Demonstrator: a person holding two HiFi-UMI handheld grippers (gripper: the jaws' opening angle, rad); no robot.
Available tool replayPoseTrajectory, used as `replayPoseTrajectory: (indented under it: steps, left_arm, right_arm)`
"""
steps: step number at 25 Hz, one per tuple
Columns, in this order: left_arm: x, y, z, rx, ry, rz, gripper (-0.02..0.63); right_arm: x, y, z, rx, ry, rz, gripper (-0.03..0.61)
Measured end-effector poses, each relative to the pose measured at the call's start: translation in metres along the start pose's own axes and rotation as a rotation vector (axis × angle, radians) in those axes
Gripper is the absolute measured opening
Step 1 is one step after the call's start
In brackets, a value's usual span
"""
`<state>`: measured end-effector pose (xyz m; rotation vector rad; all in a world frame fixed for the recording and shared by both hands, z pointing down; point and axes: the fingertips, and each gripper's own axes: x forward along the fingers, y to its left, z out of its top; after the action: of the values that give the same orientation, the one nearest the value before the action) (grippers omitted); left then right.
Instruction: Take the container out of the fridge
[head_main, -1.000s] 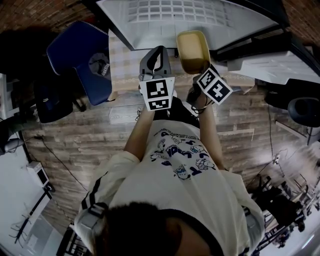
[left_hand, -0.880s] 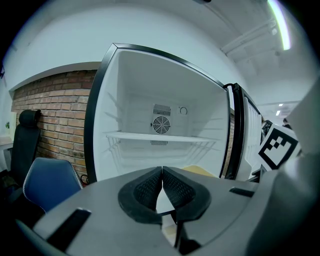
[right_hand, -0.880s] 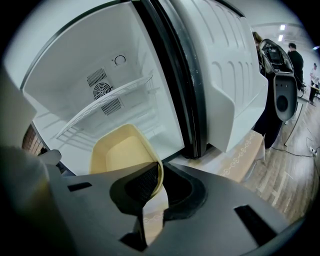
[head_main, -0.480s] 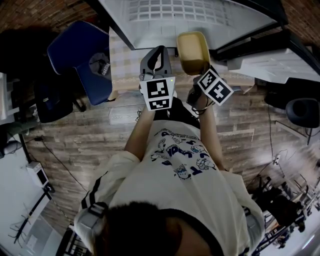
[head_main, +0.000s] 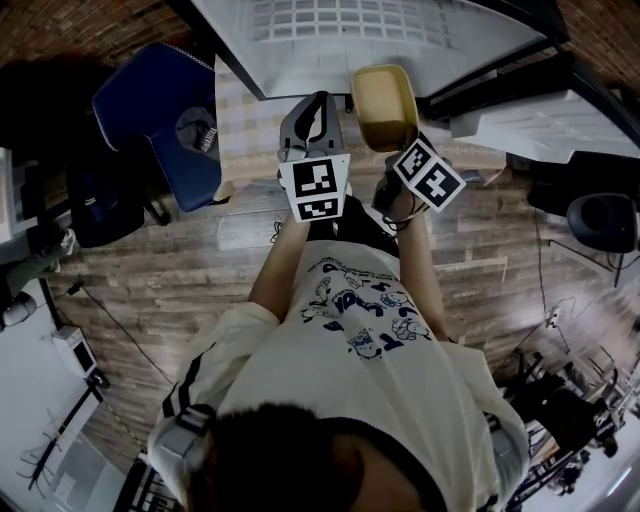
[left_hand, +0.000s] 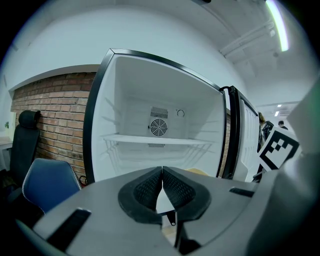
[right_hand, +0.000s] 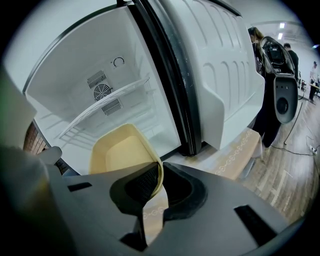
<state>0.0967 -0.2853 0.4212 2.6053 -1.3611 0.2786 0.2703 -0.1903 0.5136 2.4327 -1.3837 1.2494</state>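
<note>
At the open fridge (left_hand: 125, 105), our right gripper (right_hand: 159, 186) stayed clamped on the near rim of the yellow container (right_hand: 117, 150), holding it at the fridge's mouth above the checked tabletop (head_main: 245, 120). Our left gripper (left_hand: 162, 186) waited alongside, jaws pressed together on nothing. Almost nothing had shifted in the past second. By our judgement the container was nearly clear, the withdrawal paused.
</note>
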Motion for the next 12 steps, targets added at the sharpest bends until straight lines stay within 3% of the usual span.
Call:
replayPoseTrajectory:
  steps: [12]
  left_arm:
    - [0.002, -0.011, 0.003, 0.007, -0.005, -0.013, 0.018]
  right_arm:
    - [-0.002, -0.006, 0.003, 0.007, -0.001, 0.002, 0.051]
